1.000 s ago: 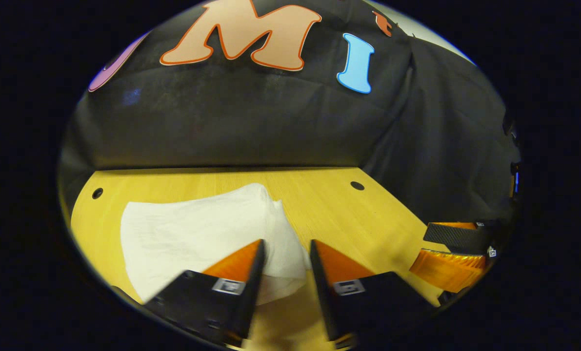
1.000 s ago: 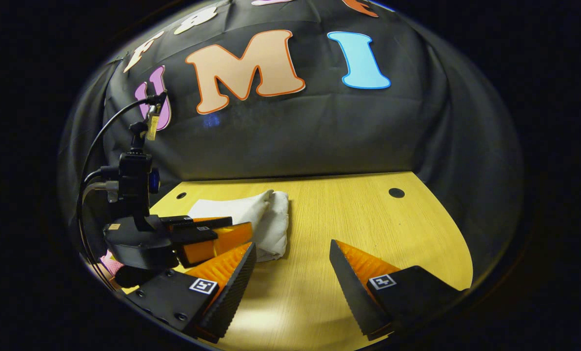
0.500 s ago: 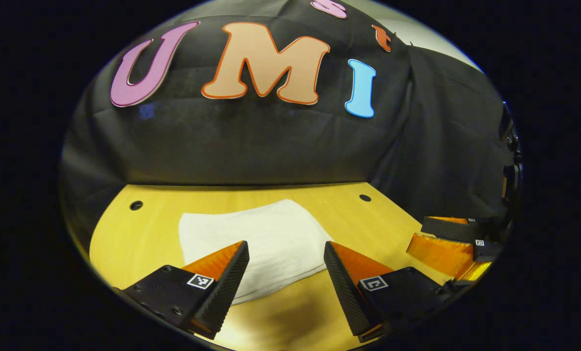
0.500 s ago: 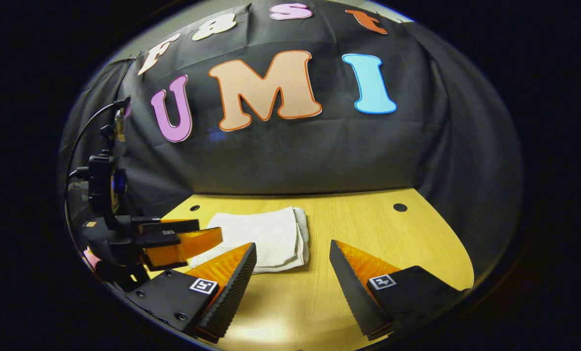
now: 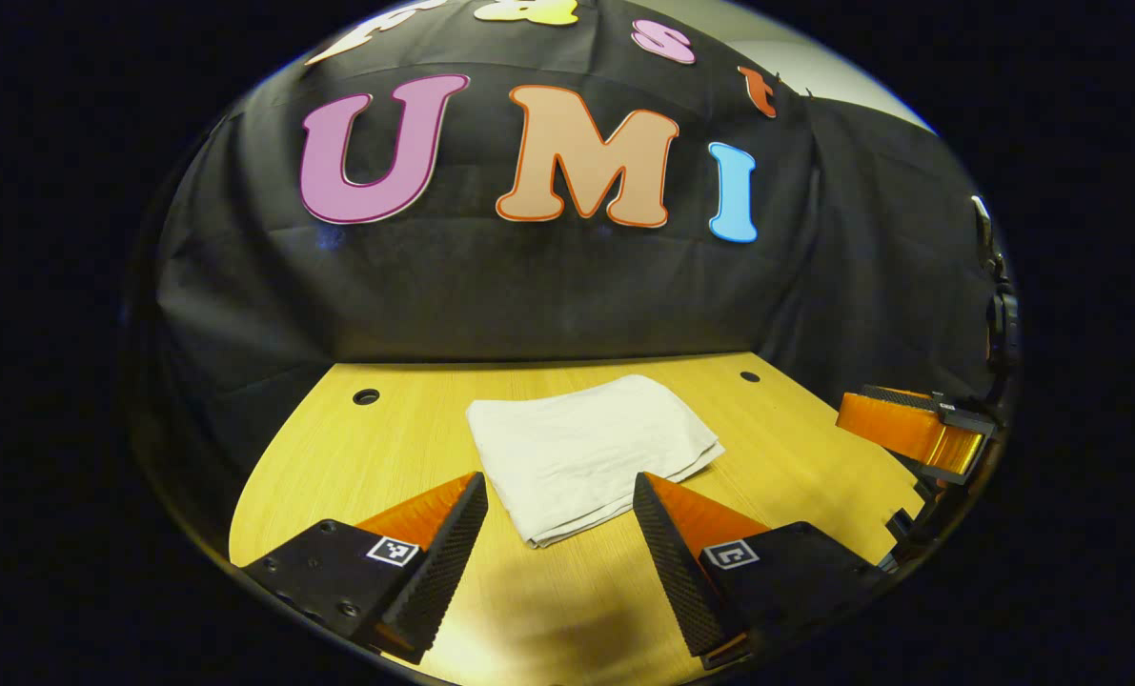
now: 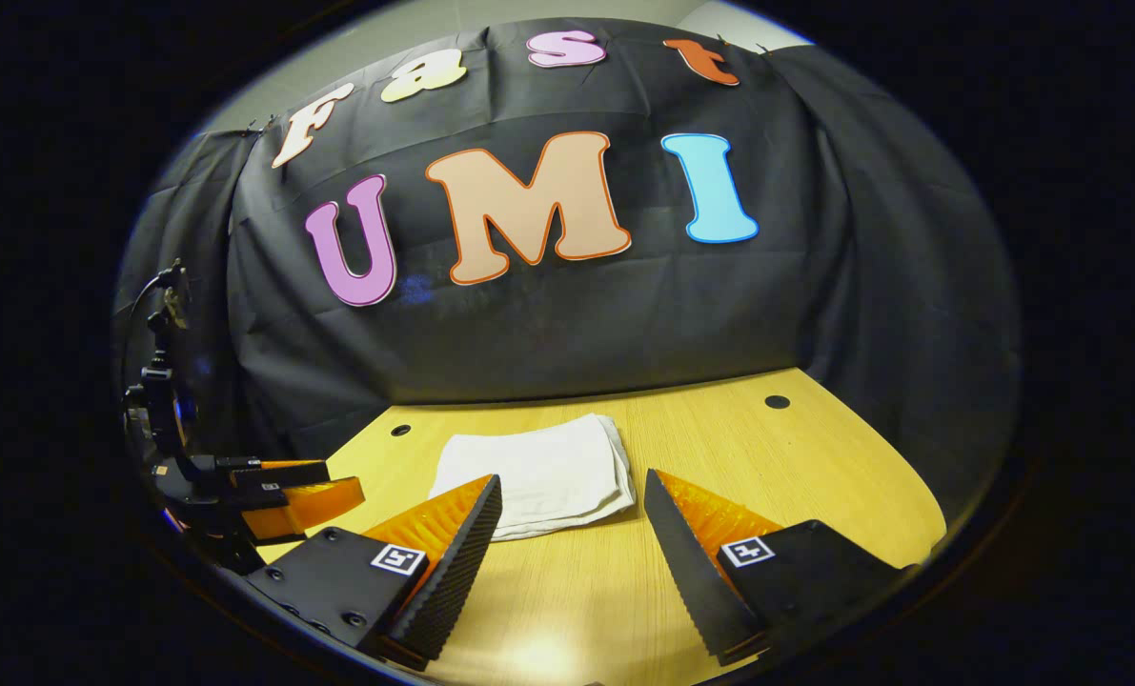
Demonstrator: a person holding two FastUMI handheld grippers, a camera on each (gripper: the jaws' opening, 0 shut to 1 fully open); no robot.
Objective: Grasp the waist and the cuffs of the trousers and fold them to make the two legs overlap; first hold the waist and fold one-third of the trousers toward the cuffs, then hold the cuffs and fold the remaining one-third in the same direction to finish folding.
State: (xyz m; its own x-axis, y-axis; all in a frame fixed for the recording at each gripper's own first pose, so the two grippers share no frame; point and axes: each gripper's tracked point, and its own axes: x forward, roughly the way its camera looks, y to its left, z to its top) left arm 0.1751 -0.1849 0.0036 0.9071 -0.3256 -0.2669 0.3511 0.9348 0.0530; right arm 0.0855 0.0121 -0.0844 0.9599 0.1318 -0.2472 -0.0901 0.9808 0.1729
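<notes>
Trousers (image 5: 591,448) lay as a compact, layered white packet on the counter (image 5: 357,457), toward its far side, so your folding looked finished, with nothing left except perhaps squaring the stacked edges that fanned slightly at the packet's right side. Your left gripper (image 5: 559,500) was spread wide and pinched nothing, hovering just near of the packet's near corner, and your right gripper (image 6: 572,500) was equally spread and empty near the packet's near edge. You had bare counter to the right and near side, while the far counter edge met the booth wall just beyond the packet.
</notes>
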